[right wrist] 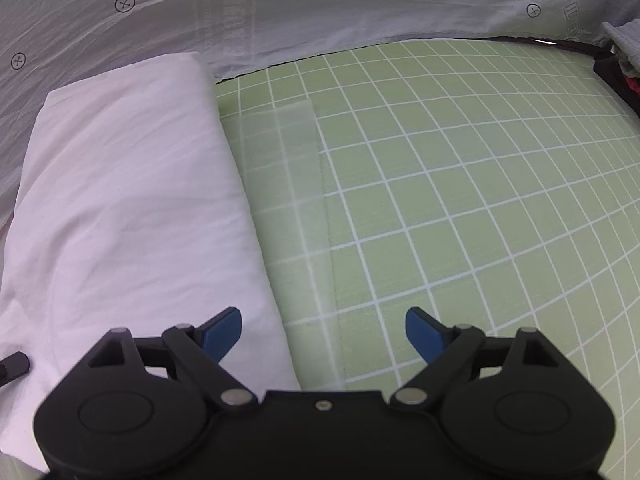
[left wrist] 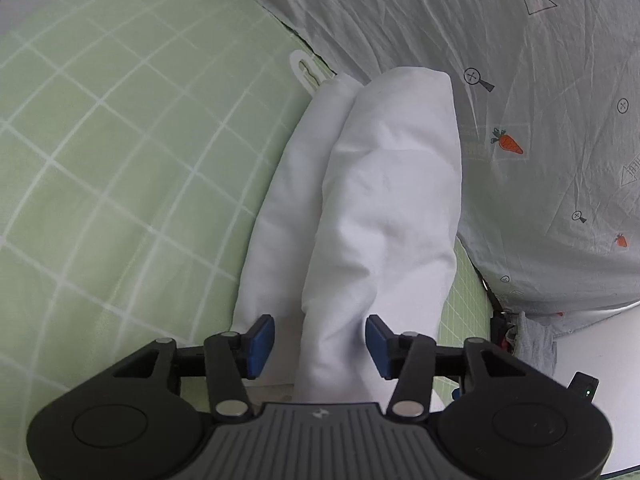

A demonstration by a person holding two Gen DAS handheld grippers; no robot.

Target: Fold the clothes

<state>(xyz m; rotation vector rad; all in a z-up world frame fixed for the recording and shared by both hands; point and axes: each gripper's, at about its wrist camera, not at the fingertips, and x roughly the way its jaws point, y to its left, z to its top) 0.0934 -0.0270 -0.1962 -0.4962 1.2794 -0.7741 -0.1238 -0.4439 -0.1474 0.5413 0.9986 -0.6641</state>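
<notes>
White garment [right wrist: 132, 184] lies folded into a long thick bundle on the green grid mat [right wrist: 460, 200], left gripper [left wrist: 320, 344] and right gripper [right wrist: 324, 332] both wide open, holding nothing; perhaps another fold remains.

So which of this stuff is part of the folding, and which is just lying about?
Part of the job:
white garment, folded, on the mat
left gripper, open, fingers either side of the garment's near end
right gripper, open, over the garment's edge

Lying about:
green grid mat
grey printed sheet
dark clutter at the mat's far corner
</notes>
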